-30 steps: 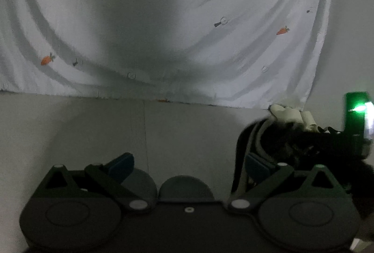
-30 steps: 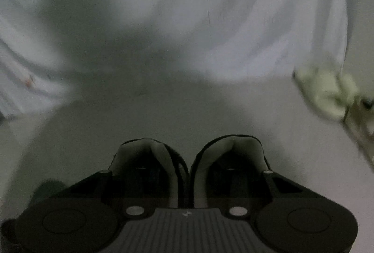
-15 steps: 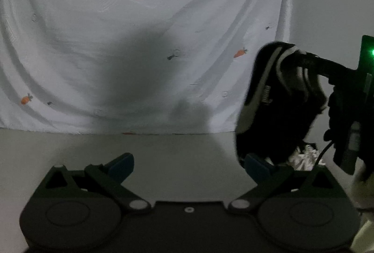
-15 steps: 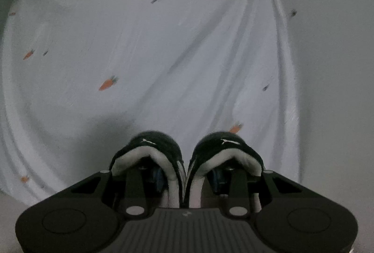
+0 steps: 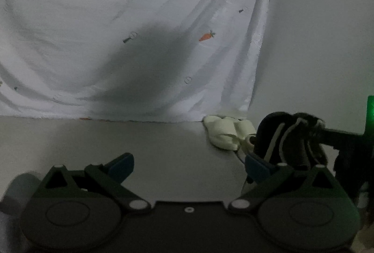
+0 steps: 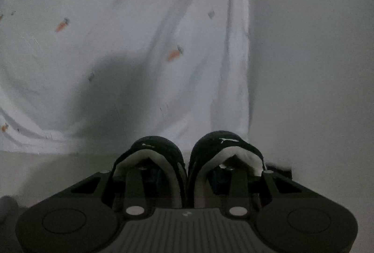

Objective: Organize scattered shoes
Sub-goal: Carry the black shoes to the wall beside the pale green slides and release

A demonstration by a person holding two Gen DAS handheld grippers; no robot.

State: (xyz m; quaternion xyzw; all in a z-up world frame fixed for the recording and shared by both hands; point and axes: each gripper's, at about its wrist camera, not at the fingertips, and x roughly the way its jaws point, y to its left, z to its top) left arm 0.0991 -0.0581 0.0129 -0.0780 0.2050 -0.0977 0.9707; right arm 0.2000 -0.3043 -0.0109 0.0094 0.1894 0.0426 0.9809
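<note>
A pair of black shoes [image 6: 152,150] with pale lining is held side by side, heels toward the camera. My right gripper [image 6: 187,179] is shut on them, one finger inside each shoe and the two inner collars pinched between. In the left wrist view the same black shoes [image 5: 287,136] hang low at the right, close to the floor and the wall. A pair of white shoes [image 5: 229,133] lies on the floor just behind them, at the foot of the sheet. My left gripper [image 5: 188,165] stands open over bare floor, with nothing between its blue pads [image 5: 121,165].
A white sheet with carrot prints [image 5: 116,30] hangs across the back down to the floor. A plain wall [image 5: 315,42] stands to its right. The grey floor [image 5: 140,140] stretches left of the shoes. The room is dim, with a green light [image 5: 370,108] at the right edge.
The right gripper has brought the black shoes down from mid-air to near the floor by the wall. The left gripper stayed open and turned slightly right.
</note>
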